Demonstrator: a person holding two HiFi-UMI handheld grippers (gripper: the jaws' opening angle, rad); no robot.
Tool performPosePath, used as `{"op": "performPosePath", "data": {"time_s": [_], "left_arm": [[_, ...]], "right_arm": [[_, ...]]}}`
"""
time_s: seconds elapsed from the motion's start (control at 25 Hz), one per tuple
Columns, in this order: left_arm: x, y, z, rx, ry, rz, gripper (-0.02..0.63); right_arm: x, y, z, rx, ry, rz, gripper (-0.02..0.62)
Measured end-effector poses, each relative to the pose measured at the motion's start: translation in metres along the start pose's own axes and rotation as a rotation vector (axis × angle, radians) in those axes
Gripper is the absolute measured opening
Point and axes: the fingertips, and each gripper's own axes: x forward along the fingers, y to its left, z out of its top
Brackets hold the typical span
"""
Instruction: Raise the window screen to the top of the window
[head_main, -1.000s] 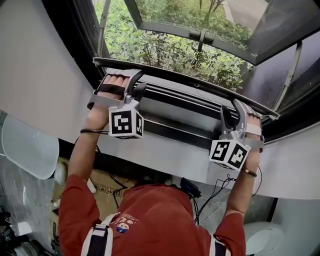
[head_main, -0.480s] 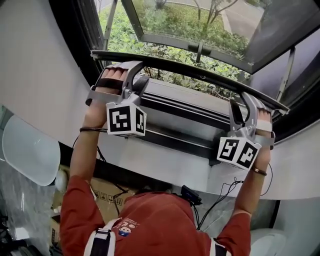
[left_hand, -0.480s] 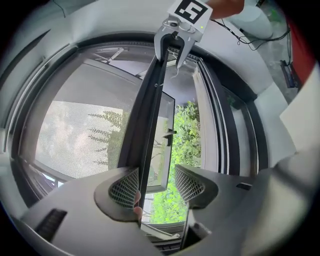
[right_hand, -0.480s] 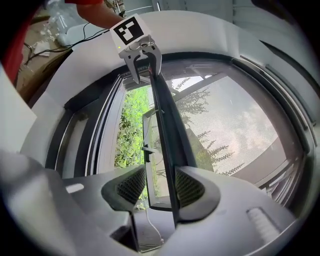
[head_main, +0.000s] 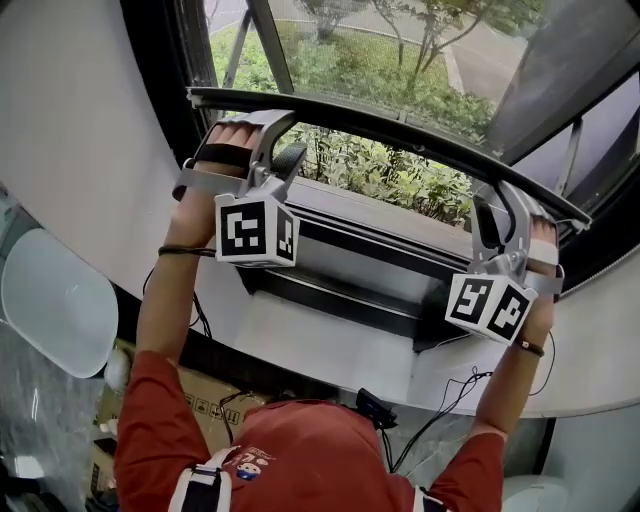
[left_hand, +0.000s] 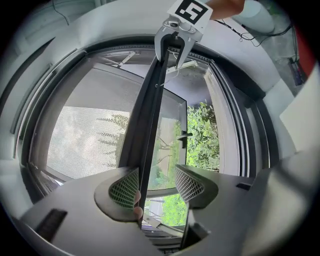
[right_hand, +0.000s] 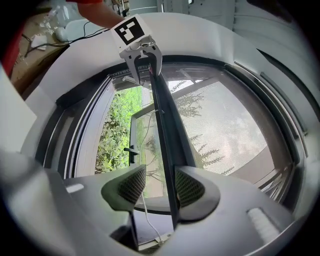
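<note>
The window screen's dark bottom bar (head_main: 400, 135) runs slantwise across the window in the head view, with its grey mesh (head_main: 330, 45) above it. My left gripper (head_main: 275, 150) sits at the bar's left end and my right gripper (head_main: 500, 215) at its right end. In the left gripper view the bar (left_hand: 150, 115) passes between the jaws of the left gripper (left_hand: 156, 182), against the left pad, with a gap to the right pad. In the right gripper view the bar (right_hand: 167, 130) lies against the right pad of the right gripper (right_hand: 154, 185). Both stand open around the bar.
Under the bar the opening shows green bushes (head_main: 390, 175). The grey sill and dark lower frame (head_main: 370, 250) lie below. An outer casement with a handle (left_hand: 185, 136) stands ajar. Cables (head_main: 440, 420) and a cardboard box (head_main: 215, 410) are beneath the sill.
Both grippers and the screen's bottom bar have moved upward. The gap between bar and sill has widened, showing more bushes.
</note>
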Motion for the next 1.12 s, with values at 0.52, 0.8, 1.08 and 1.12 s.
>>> {"op": "performPosePath", "data": {"time_s": [0.52,0.8,1.08,1.12], "left_arm": [[0.001,0.077,0.012,0.047,-0.017,0.112,0.227],[0.004,0.115,0.016,0.036,-0.041,0.178,0.227],[0.006,0.148,0.022,0.044,-0.042,0.214,0.227],[0.006,0.152,0.022,0.049,-0.041,0.219,0.227]], "right_arm": [[0.002,-0.076,0.012,-0.039,-0.030,-0.115,0.190],[0.006,-0.115,0.020,-0.068,-0.044,-0.177,0.189],[0.009,-0.147,0.024,-0.096,-0.056,-0.228,0.189],[0.009,-0.151,0.024,-0.100,-0.058,-0.236,0.189]]}}
